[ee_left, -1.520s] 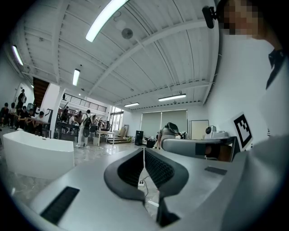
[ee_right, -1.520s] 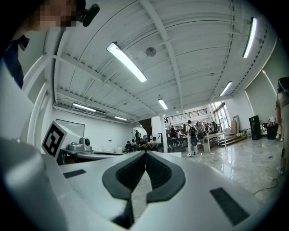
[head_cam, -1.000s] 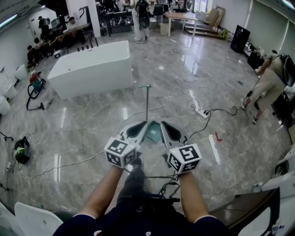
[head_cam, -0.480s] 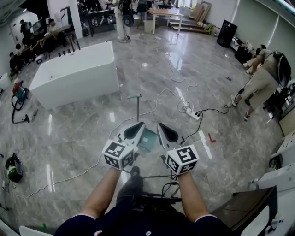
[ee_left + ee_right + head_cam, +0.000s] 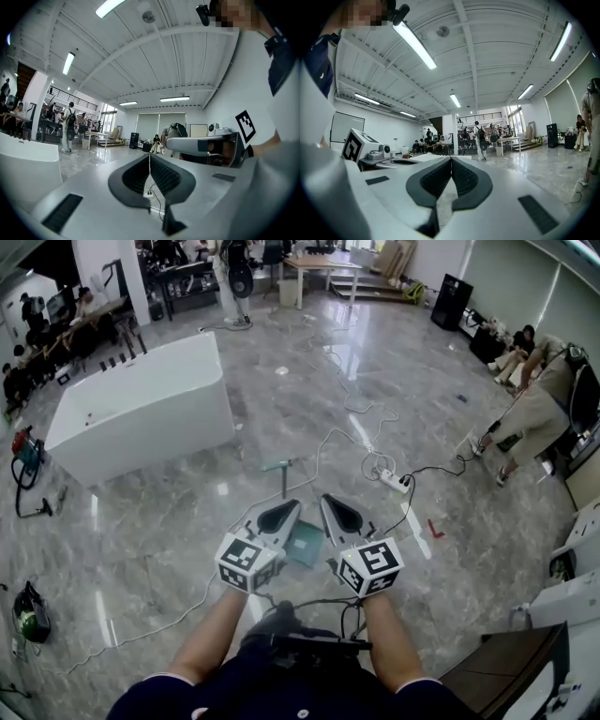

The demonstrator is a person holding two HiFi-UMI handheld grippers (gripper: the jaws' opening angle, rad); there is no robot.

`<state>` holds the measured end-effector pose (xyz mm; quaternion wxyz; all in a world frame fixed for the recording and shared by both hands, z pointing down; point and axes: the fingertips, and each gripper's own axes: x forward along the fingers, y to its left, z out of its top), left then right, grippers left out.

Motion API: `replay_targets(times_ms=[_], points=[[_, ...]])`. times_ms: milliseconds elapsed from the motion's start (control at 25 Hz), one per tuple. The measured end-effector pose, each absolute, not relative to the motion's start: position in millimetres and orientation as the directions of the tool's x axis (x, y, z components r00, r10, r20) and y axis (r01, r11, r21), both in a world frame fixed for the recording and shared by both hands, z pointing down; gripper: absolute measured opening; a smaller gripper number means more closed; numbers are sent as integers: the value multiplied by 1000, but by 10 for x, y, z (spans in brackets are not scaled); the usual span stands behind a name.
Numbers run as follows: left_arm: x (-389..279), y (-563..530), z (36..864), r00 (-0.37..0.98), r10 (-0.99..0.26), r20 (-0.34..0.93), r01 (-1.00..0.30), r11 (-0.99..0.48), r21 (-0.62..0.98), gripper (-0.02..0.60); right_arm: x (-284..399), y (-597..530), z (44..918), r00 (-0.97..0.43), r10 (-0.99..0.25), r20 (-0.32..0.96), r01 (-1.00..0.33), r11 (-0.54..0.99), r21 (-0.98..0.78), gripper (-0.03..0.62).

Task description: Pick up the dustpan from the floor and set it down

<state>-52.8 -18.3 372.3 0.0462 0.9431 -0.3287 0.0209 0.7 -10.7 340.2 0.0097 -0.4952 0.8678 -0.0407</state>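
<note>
A teal dustpan [image 5: 305,543] lies on the marble floor, its thin upright handle [image 5: 285,479] rising from it. In the head view it shows in the gap between my two grippers, below them. My left gripper [image 5: 283,510] is held level just left of it, jaws shut and empty. The right gripper [image 5: 338,509] is level just right of it, also shut with nothing in it. In the left gripper view the shut jaws [image 5: 149,159] face the far room; the right gripper view [image 5: 451,161] shows the same. Neither gripper view shows the dustpan.
A white bathtub [image 5: 141,409] stands at the left. A power strip [image 5: 389,481] with trailing cables lies ahead on the right, near a red floor mark [image 5: 437,529]. A bent-over person [image 5: 536,413] is at the far right. Black cables [image 5: 314,604] lie by my feet.
I have walked forward with both grippers: the bathtub, power strip and dustpan have drawn nearer. The dustpan's handle top now stands close ahead of the jaw tips. Both grippers stay shut.
</note>
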Motion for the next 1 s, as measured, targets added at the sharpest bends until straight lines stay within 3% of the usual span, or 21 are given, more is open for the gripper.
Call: replay_targets(times_ms=[1000], points=[[-632,-1628,4188,708,-688,158,-703,-707,70,15,-8,-1524,3771,-537,-840,81,-843,531,-89,6]])
